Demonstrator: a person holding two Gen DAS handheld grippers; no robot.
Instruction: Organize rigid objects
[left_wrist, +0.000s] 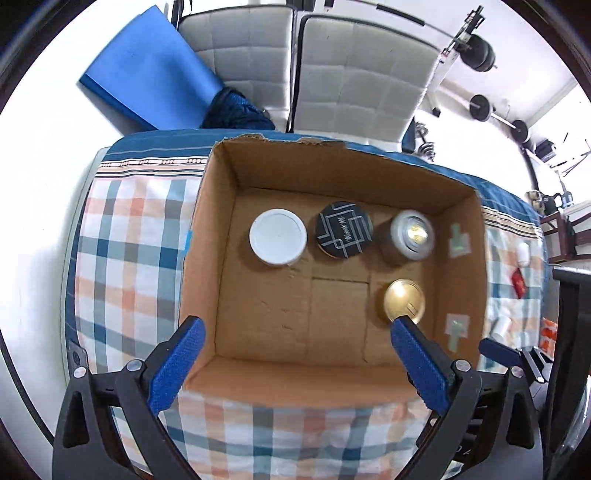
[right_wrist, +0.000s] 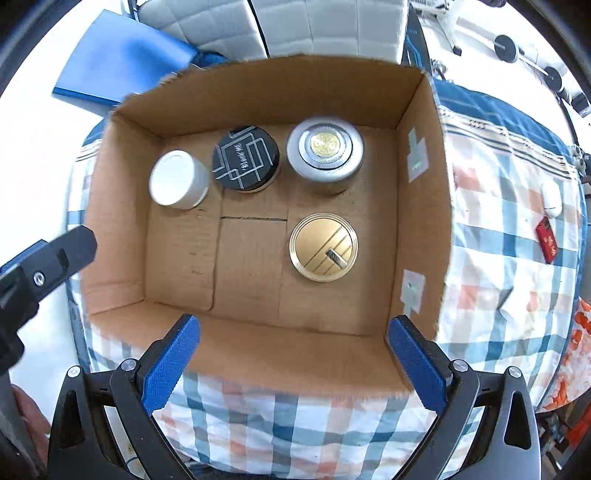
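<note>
An open cardboard box (left_wrist: 207, 236) (right_wrist: 122, 236) stands on a plaid cloth. Inside it a white-lidded jar (left_wrist: 277, 236) (right_wrist: 177, 179), a black tin with a line pattern (left_wrist: 344, 229) (right_wrist: 245, 158) and a silver tin with a gold centre (left_wrist: 412, 235) (right_wrist: 325, 149) stand in a row along the far wall. A gold-lidded tin (left_wrist: 403, 300) (right_wrist: 324, 246) stands nearer, on the right. My left gripper (left_wrist: 297, 326) hangs open above the box's near edge, nothing between its blue pads. My right gripper (right_wrist: 293, 326) is open and empty too, high over the near wall.
The plaid cloth (left_wrist: 125, 236) (right_wrist: 509, 258) covers the surface around the box. On it to the right lie a small white object (right_wrist: 551, 198), a red packet (right_wrist: 548, 238) and a white cylinder (left_wrist: 502, 326). A blue mat (left_wrist: 147, 70) and grey padded chairs (left_wrist: 351, 77) stand beyond. The left gripper's black body (right_wrist: 40, 273) shows at left.
</note>
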